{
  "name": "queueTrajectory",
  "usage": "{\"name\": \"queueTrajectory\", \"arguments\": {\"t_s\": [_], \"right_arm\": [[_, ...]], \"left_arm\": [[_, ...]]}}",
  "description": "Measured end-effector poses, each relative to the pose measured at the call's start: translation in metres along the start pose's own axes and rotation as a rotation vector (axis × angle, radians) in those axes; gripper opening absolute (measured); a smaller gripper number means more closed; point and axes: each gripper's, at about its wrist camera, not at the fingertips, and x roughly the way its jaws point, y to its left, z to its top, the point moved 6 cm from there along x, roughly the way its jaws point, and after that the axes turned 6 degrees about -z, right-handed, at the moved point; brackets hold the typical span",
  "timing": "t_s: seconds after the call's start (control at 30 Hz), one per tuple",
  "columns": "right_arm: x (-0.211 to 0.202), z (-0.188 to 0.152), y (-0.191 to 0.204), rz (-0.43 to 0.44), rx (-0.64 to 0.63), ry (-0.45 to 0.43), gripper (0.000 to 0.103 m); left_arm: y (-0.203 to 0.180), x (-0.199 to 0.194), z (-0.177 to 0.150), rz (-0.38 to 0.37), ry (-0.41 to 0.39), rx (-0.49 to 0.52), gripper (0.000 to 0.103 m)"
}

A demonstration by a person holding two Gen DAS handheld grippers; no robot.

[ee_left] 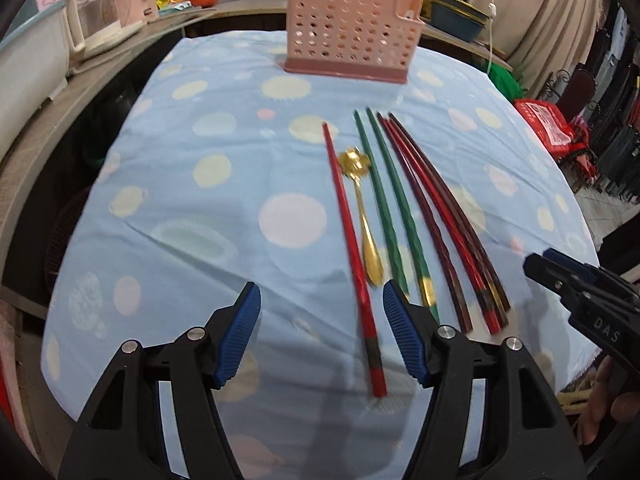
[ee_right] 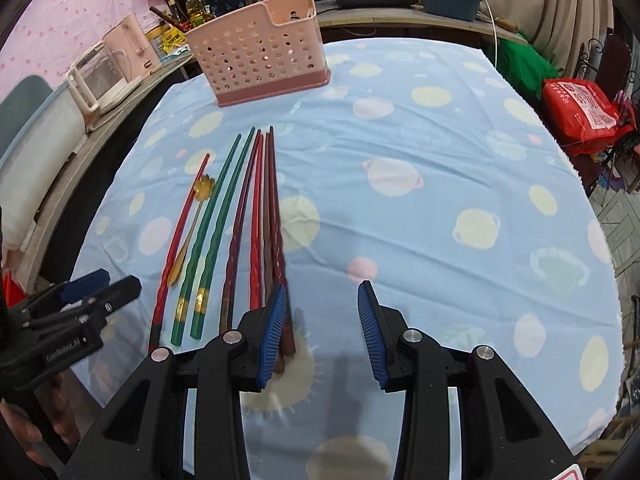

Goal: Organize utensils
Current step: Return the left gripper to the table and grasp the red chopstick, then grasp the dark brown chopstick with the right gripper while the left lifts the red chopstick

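My left claw [ee_left: 322,300] hangs spread wide at the bottom of the frame, gripping nothing, the lone red plastic chopstick [ee_left: 352,256] running up between its blue pads beside the gold metal spoon [ee_left: 362,216]. My right claw [ee_right: 323,300] also gapes, its left pad over the dark red chopsticks [ee_right: 276,240]. The perforated pink plastic utensil basket [ee_left: 352,36] stands at top centre on the blue dotted tablecloth [ee_left: 200,200].

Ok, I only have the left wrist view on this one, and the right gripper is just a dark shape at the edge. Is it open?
Observer: Yes. The right gripper is open, with nothing between its fingers.
Operator: What is under it?
Observer: Bare cloth, just right of the chopsticks. Its left pad overlaps the near ends of the dark red ones.
Operator: Anything in the basket?
Observer: The right wrist view looks partly into the basket from above. No utensil shows in the part I can see.
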Motion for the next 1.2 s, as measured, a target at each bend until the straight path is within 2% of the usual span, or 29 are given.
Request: {"name": "queueTrajectory", "arguments": {"t_s": [0.13,0.27,0.43,0.8,1.0,1.2], "right_arm": [[0.000,-0.006,0.000,0.000,-0.002,0.006,0.037],[0.001,-0.010,0.000,0.001,0.000,0.013,0.037],[0.002,-0.014,0.002,0.005,-0.003,0.018,0.037],[0.004,-0.017,0.007,0.022,-0.014,0.020,0.036],[0.013,-0.017,0.013,0.018,-0.037,0.031,0.023],[0.021,-0.017,0.016,0.018,-0.049,0.043,0.019]], "left_arm": [[-0.006,0.005,-0.012,-0.012,0.024,0.011,0.060],[-0.008,0.013,-0.021,-0.027,0.056,0.009,0.051],[-0.014,0.015,-0.026,-0.021,0.059,0.034,0.045],[-0.003,0.012,-0.028,-0.011,0.051,0.012,0.007],[0.000,0.013,-0.027,-0.006,0.048,0.008,0.007],[0.001,0.014,-0.026,-0.006,0.047,0.007,0.007]]}}
